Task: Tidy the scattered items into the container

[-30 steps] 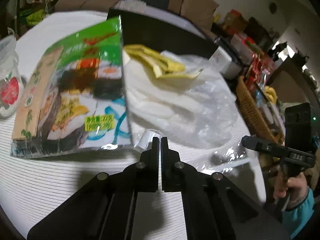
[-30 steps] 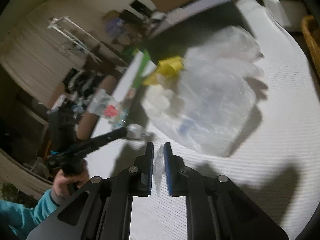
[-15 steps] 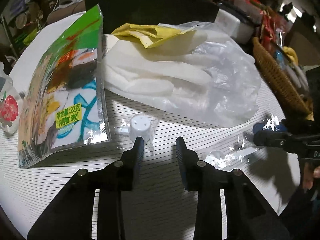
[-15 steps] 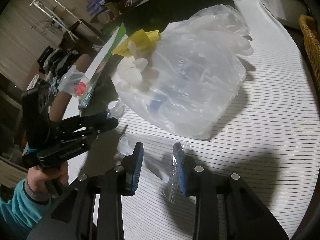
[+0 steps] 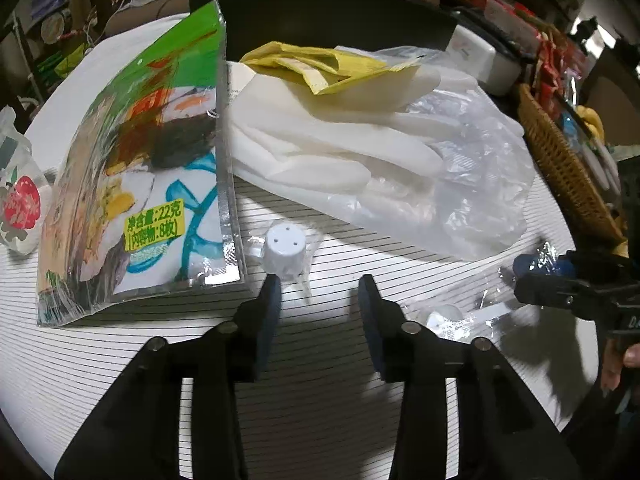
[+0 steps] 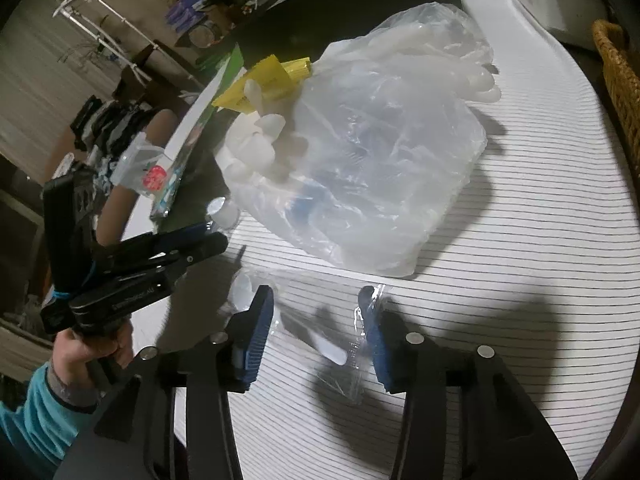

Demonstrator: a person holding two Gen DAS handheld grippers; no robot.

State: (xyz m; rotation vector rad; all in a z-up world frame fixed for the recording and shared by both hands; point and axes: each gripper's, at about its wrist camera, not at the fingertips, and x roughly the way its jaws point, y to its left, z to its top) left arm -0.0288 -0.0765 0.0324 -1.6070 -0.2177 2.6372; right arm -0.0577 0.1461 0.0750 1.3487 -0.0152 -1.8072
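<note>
My left gripper [image 5: 320,290] is open just short of a small white cap in clear wrap [image 5: 285,251] on the striped cloth. A green seaweed packet [image 5: 140,184] lies to its left, a clear bag of white gloves with a yellow card [image 5: 360,152] behind. My right gripper [image 6: 316,308] is open over a clear wrapped plastic spoon [image 6: 332,352]; the wrap touches its right finger. The spoon also shows in the left wrist view [image 5: 460,316], under the right gripper [image 5: 536,276]. The left gripper shows in the right wrist view [image 6: 216,236]. The glove bag [image 6: 372,168] lies ahead.
A wicker basket [image 5: 560,168] holding items stands at the table's right edge, and its rim shows in the right wrist view [image 6: 616,76]. A strawberry-print bag [image 5: 20,204] lies far left. A black board [image 5: 320,12] and a white box [image 5: 480,56] sit at the back.
Both grippers have opened from shut. The left let go of the white cap, now on the cloth. The right released the spoon wrap, which lies between its fingers.
</note>
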